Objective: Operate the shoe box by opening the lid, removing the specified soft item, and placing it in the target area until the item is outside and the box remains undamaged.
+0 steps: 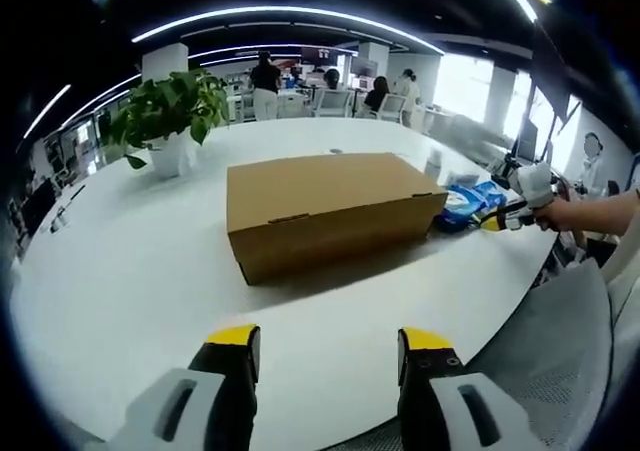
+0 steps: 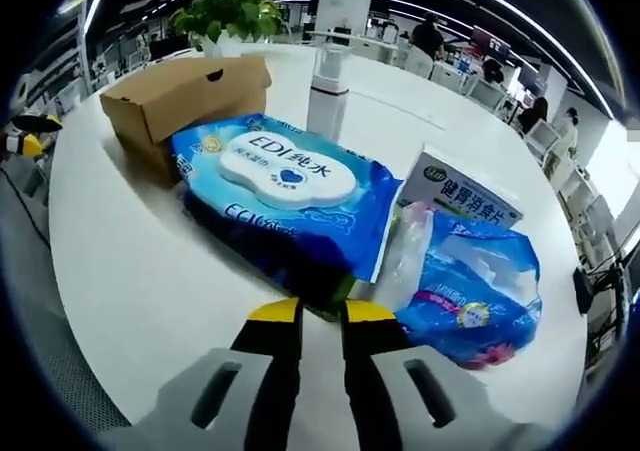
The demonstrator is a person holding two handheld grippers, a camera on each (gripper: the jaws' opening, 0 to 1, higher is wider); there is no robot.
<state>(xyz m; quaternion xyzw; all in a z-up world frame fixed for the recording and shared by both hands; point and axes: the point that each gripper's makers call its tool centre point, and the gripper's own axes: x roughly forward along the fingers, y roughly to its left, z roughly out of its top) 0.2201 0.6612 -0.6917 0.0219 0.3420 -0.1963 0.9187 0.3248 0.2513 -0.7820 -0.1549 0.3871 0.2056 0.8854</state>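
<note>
A closed brown cardboard shoe box (image 1: pixel 330 211) lies in the middle of the round white table (image 1: pixel 130 281); it is also in the right gripper view, at upper left (image 2: pixel 185 96). My left gripper (image 1: pixel 330 346) hangs open over the table, short of the box and touching nothing. A blue wet wipes pack (image 2: pixel 290 196) lies just right of the box. My right gripper (image 2: pixel 320 316) has its jaws almost together, pinching the pack's near edge. From the left gripper view, a hand holds that right gripper (image 1: pixel 510 216) at the pack (image 1: pixel 470 203).
A potted plant (image 1: pixel 170 111) stands behind the box. A white pump bottle (image 2: pixel 328 81), a green-and-white carton (image 2: pixel 465 193) and a blue plastic bag (image 2: pixel 470 291) sit by the wipes. A grey chair (image 1: pixel 560 351) is at the table's edge. People stand at distant desks.
</note>
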